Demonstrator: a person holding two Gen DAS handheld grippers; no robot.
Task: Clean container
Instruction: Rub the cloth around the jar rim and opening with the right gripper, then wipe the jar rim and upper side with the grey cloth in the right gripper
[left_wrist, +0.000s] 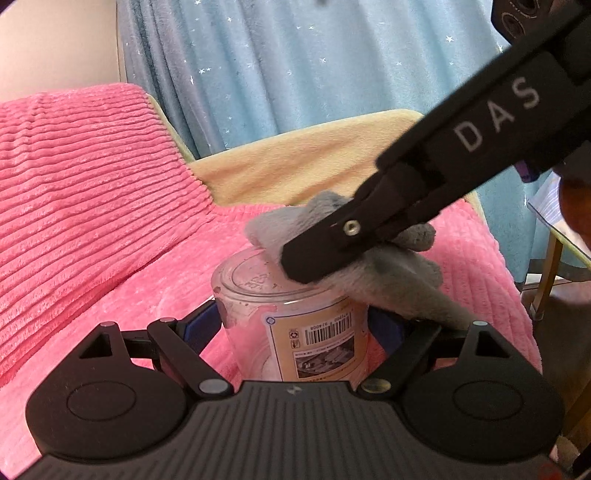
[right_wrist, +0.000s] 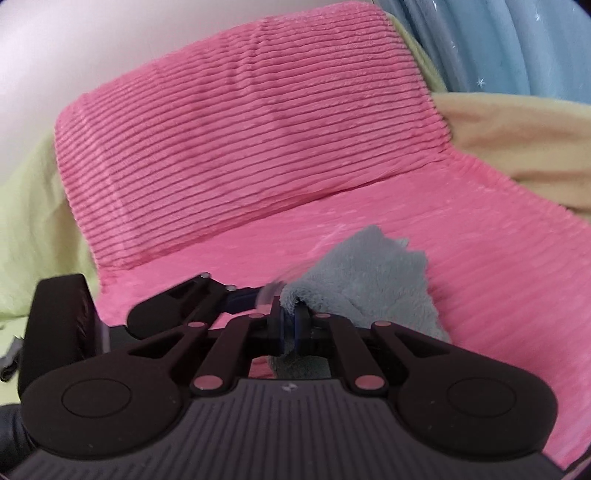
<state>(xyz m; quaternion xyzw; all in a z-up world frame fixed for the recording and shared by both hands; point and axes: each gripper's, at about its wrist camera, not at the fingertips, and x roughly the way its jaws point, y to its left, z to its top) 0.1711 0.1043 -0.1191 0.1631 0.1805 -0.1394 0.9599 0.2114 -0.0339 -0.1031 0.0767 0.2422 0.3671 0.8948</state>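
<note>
A clear plastic container (left_wrist: 258, 299) with a beige barcode label sits upside down, its flat base facing up. My left gripper (left_wrist: 295, 325) is shut on the container, one blue-padded finger on each side. My right gripper (left_wrist: 317, 258) comes in from the upper right, shut on a grey fluffy cloth (left_wrist: 391, 280) that presses on the right part of the container's top. In the right wrist view my right gripper (right_wrist: 290, 325) pinches the grey cloth (right_wrist: 362, 273); the container's clear edge (right_wrist: 269, 291) shows blurred just left of it, with the left gripper's body (right_wrist: 59, 317) beyond.
Underneath is a sofa with a pink ribbed cover (left_wrist: 92, 177), its backrest (right_wrist: 240, 110) rising behind. A beige armrest (left_wrist: 314, 155) and a blue star-patterned curtain (left_wrist: 295, 55) lie beyond. A glass-topped side table (left_wrist: 554, 229) stands at the right.
</note>
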